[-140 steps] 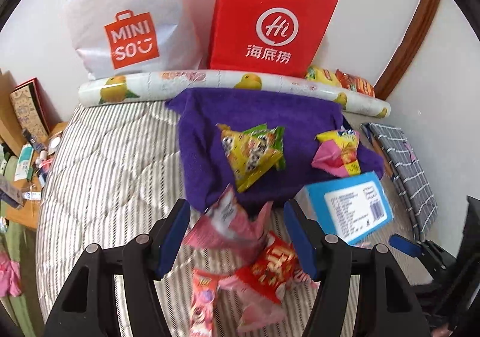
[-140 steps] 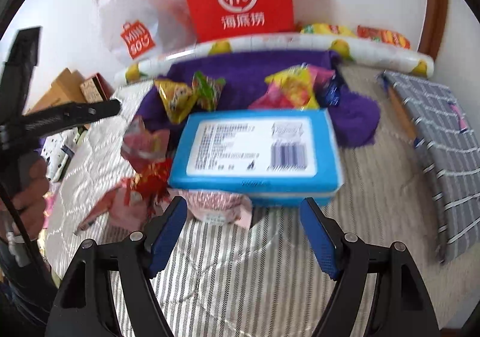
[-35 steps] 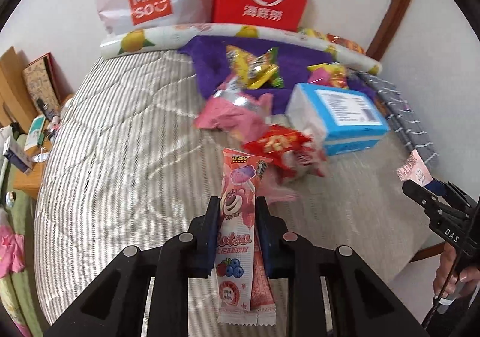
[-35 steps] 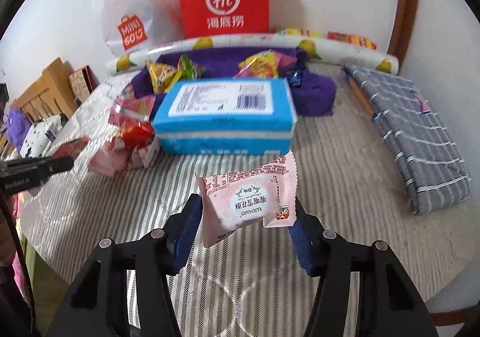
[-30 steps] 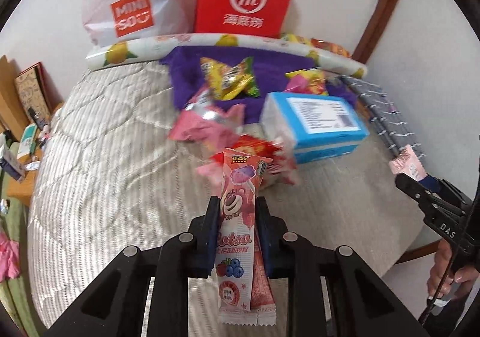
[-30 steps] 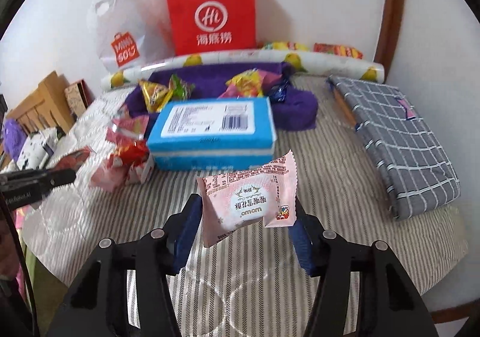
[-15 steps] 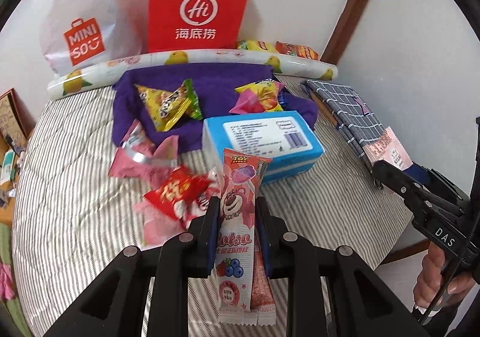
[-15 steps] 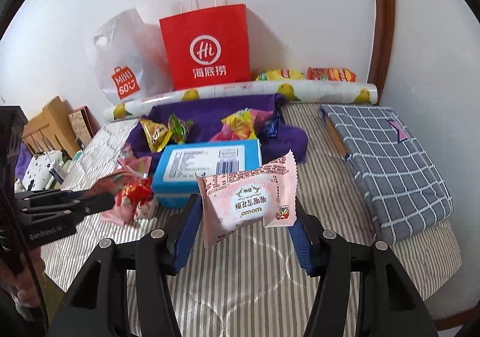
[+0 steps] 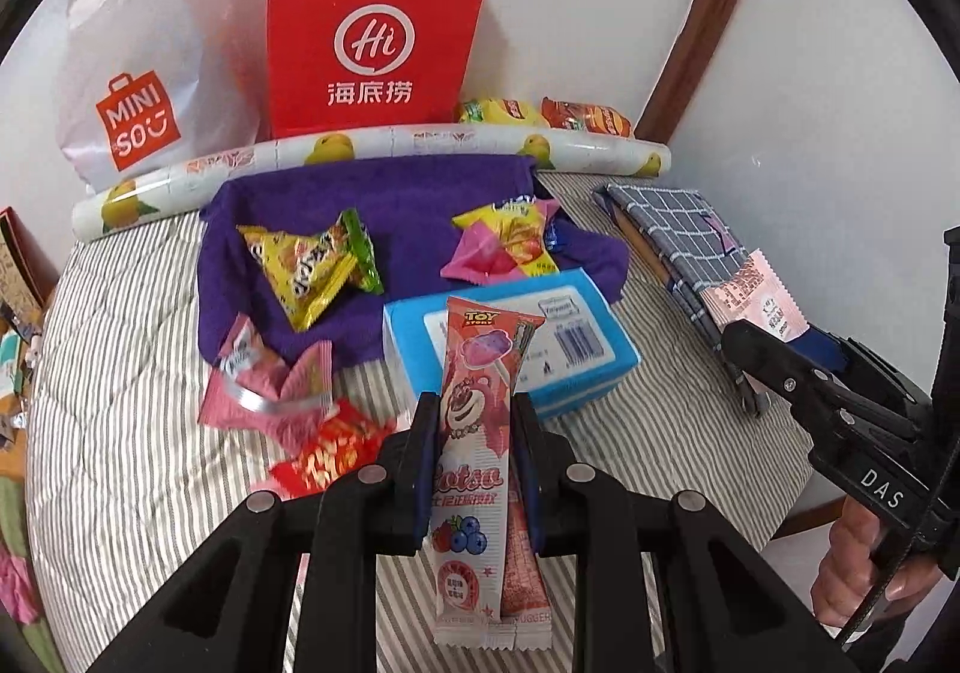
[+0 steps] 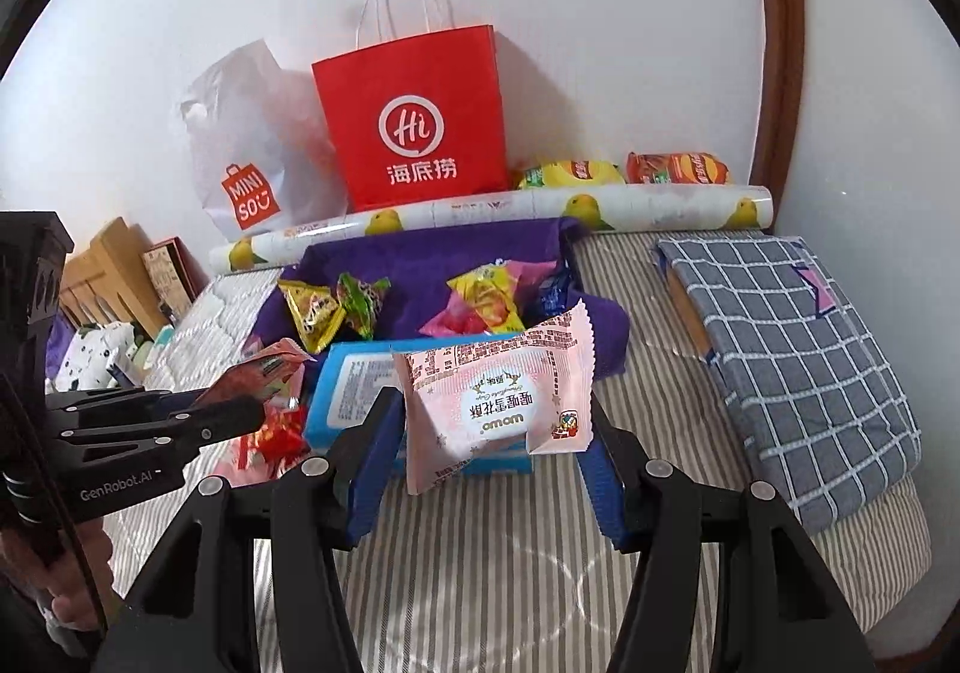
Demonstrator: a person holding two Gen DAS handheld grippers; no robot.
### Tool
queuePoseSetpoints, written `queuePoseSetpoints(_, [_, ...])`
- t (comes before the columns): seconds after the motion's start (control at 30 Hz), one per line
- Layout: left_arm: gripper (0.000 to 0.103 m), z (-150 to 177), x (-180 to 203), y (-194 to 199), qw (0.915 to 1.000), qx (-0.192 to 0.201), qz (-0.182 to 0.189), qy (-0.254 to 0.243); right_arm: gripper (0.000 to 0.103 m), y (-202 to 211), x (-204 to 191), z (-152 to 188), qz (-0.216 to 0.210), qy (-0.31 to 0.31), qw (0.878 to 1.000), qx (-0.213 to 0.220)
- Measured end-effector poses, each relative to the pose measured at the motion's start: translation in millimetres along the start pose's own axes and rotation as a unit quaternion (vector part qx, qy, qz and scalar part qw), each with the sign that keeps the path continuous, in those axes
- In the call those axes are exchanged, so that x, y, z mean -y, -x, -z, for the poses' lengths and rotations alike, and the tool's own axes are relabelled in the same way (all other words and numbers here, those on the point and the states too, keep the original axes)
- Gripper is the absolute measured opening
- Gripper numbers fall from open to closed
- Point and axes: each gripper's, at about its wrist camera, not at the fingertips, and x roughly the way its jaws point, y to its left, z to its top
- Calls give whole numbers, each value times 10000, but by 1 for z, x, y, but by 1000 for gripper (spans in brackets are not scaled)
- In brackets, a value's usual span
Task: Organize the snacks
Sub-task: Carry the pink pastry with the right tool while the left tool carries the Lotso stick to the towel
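Above the bed, both packets have been lifted: the left hand-held gripper clamps the pink stick snack, the right hand-held gripper pinches the pink pouch; probably bound for the purple cloth.

Both tools are matte black plastic frames with triangular cut-outs and round silver screw heads at the pivots. The left gripper has two angular arms that narrow to jaws lined with dark blue pads. The right gripper is built the same, with brighter blue pads on its jaws. Seen from the left wrist camera, the right tool's side carries small silver screws and the white letters "DAS"; a thin black cable runs down past the right hand. Seen from the right wrist camera, the left tool's side reads "GenRobot.AI" in white, above the left hand. A dark sleeve edge shows at the right wrist.
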Motion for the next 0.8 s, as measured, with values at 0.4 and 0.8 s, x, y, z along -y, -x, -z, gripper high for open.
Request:
queuePoseSetpoints(0.4, [22, -34, -19, -13, 9999, 67, -8, 109, 56, -20, -1, -39, -4, -30, 9999, 109])
queuePoseSetpoints(0.8, [22, -72, -41, -27, 9996, 188, -50, 183, 56, -60, -5, -71, -42, -163, 9999, 14])
